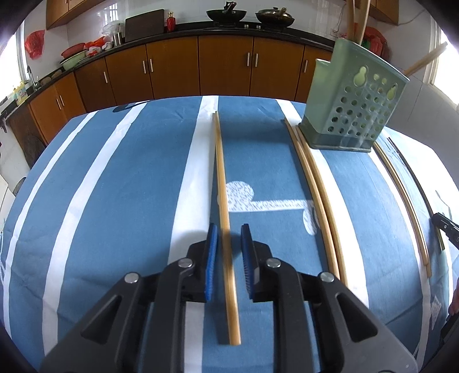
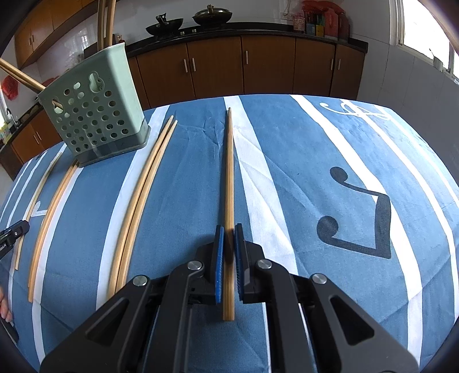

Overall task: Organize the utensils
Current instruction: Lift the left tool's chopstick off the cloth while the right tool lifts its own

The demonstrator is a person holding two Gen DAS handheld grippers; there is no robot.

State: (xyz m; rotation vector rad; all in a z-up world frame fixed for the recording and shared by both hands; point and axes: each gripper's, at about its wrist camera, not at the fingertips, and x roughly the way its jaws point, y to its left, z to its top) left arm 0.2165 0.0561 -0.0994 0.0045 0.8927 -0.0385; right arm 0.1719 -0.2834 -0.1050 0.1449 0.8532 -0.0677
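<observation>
A green perforated utensil holder (image 1: 355, 106) (image 2: 94, 114) stands on the table with several bamboo chopsticks inside it. My left gripper (image 1: 229, 233) is open, its blue pads on either side of a pair of chopsticks (image 1: 222, 183) lying on the cloth. My right gripper (image 2: 229, 232) has its pads close around another pair of chopsticks (image 2: 229, 178), which lies lengthwise between the fingers on the cloth. More chopstick pairs (image 1: 312, 189) (image 2: 143, 195) lie beside the holder.
The table has a blue and white striped cloth (image 1: 114, 200) (image 2: 315, 172). Further chopsticks (image 1: 401, 195) (image 2: 54, 206) lie near the holder. Brown kitchen cabinets (image 1: 223, 66) and a counter with woks (image 1: 226, 14) stand behind the table.
</observation>
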